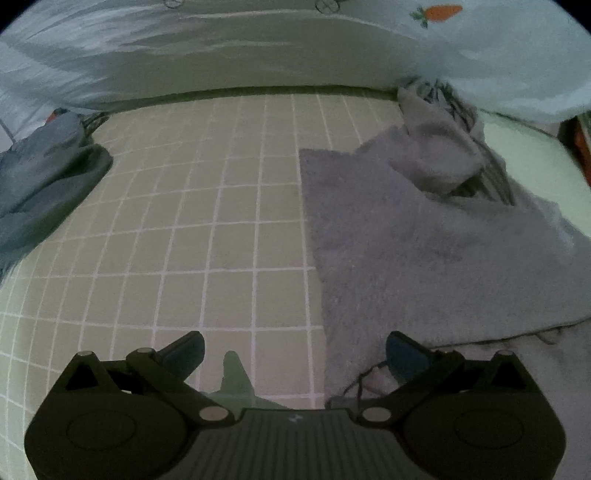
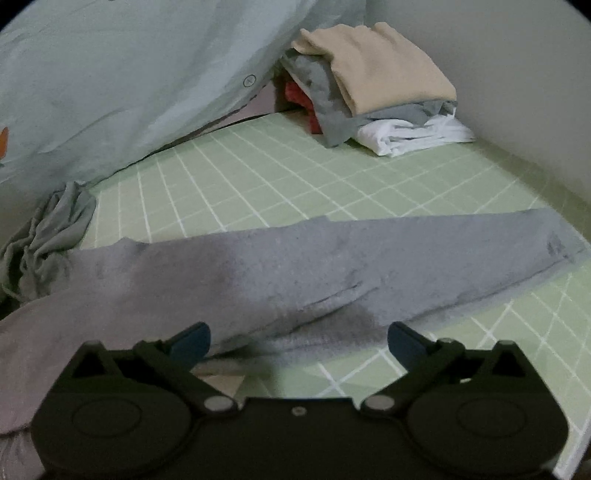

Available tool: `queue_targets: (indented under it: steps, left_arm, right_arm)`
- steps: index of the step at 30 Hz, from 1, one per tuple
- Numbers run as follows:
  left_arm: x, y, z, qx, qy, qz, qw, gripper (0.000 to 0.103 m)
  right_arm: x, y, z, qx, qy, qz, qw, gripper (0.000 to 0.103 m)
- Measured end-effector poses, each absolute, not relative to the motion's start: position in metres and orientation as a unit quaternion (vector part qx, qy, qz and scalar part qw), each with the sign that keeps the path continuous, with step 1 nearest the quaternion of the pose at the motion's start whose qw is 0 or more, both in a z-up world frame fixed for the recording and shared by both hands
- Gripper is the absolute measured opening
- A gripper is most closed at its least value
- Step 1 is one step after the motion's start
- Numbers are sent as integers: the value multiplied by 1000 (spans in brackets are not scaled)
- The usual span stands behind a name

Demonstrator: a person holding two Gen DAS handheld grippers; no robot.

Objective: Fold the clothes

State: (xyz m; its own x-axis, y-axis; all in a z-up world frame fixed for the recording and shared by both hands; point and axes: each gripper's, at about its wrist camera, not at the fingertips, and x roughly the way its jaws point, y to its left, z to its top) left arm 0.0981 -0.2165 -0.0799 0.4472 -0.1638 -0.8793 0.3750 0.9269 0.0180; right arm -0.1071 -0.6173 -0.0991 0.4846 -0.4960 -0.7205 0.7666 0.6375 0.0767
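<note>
While a folded stack (image 2: 373, 85) sits at the bed's far corner, we find the grey garment (image 2: 295, 273) part-folded; both grippers' jaws stand apart, empty.

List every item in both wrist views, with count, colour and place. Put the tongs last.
Grey fleece garment: one, lilac-grey, spread across the sheet in front of both tongs.
Checked sheet: one, pale green with white grid lines, under everything.
Folded pile: one stack, beige on top, grey, white and red below, far corner by the wall.
Crumpled cloth: one, grey-green, left edge of the right wrist view.
Blue-grey garment: one, left edge of the left wrist view.
Quilt: one, pale blue with a carrot print, bunched along the far side.
Left tongs: black with blue pads, open, empty.
Right tongs: black with blue pads, open, empty, over the fleece garment's near edge.
</note>
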Motion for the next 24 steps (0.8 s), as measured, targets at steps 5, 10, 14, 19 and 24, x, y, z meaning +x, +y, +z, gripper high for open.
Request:
queue_targets:
  steps: [5,10,14,19,24]
  left_arm:
    - [100,-220,-95,111,522,-149,832,103]
    - [95,-218,-103,110,530,-144,829,103]
    - [94,-217,-105,101,528,-141,831,103]
    - [92,-218,-104,94,521,-142,836,103]
    - [93,-217,-103,93,521,-144,836,103]
  right_arm:
    - [-101,-627,-106,188,343,-371,842,103]
    - [-91,-649,-115,182,359,-369,838,103]
    - [-89,-664,-121,192,358,-370,836,103]
    - [-78,-669,-121,177,378,-362,834,103]
    - [-80,-664,-118,181,364,-356,841,85]
